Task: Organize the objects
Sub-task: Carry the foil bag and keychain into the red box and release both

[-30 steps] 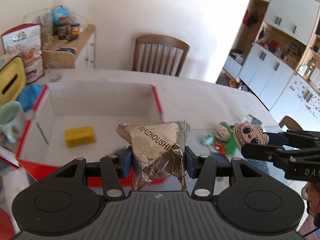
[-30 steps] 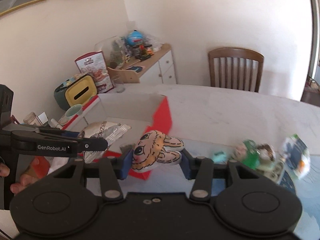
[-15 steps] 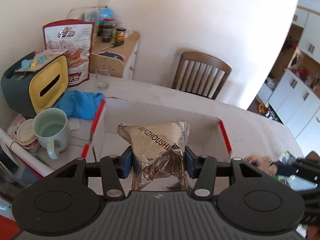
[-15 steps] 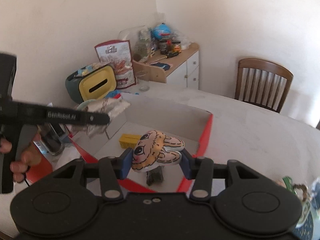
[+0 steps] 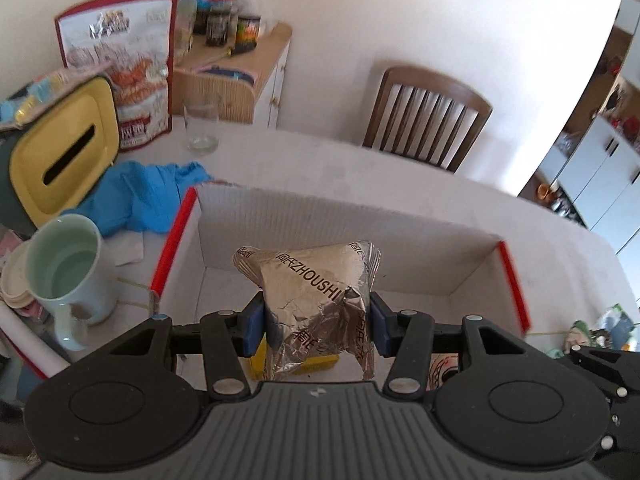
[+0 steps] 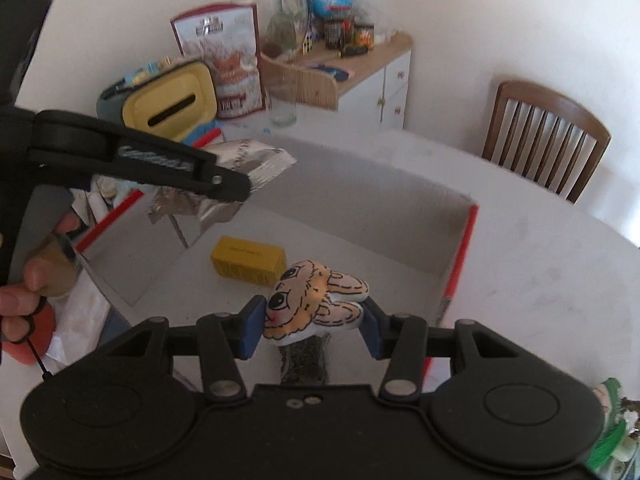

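My left gripper is shut on a crumpled silver foil packet and holds it above the open white box with red edges. Under the packet, a yellow carton lies on the box floor. My right gripper is shut on a flat cartoon-face plush, also over the box, near its right red edge. Seen from the right wrist, the left gripper with the foil packet hangs over the box's left side, the yellow carton lies between, and a small dark item lies below the plush.
Left of the box stand a pale green mug, a blue cloth, a yellow-lidded tissue box, a drinking glass and a red snack bag. A wooden chair stands behind the table. Loose small items lie right of the box.
Both grippers have swung left and down, from beside the box to over its inside. Each still holds its object; the loose items have slid off to the right.
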Available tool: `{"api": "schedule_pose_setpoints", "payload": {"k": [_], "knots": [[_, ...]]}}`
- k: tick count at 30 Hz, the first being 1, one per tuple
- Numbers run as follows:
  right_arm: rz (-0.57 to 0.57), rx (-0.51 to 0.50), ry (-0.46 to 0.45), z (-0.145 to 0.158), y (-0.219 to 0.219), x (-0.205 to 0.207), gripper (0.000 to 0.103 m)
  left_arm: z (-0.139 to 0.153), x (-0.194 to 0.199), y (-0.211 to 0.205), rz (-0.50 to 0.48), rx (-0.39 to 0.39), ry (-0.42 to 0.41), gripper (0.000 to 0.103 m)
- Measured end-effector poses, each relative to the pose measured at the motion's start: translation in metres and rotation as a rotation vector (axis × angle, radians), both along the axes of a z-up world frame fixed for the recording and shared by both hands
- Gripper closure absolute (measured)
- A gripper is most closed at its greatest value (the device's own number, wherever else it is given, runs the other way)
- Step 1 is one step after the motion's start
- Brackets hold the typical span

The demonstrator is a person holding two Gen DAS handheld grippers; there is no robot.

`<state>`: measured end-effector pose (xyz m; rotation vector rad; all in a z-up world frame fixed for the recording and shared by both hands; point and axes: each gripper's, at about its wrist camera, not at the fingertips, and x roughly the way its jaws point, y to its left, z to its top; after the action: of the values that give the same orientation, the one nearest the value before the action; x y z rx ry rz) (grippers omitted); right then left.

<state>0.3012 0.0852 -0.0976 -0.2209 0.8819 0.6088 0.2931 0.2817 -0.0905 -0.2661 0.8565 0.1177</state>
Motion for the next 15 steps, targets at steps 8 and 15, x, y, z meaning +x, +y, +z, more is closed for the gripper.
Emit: {"api": "schedule_pose_setpoints", "payload": {"k": [8, 15], "knots": [[0.012, -0.060, 0.073, -0.027, 0.020, 0.018, 0.054, -0.031, 0.039, -0.002, -0.036, 0.061, 0.103, 0.052], [0.028, -0.096, 0.123, -0.043, 0.030, 0.026, 0.054, -0.047, 0.055, -0.002, -0.059, 0.073, 0.175, 0.052]]}}
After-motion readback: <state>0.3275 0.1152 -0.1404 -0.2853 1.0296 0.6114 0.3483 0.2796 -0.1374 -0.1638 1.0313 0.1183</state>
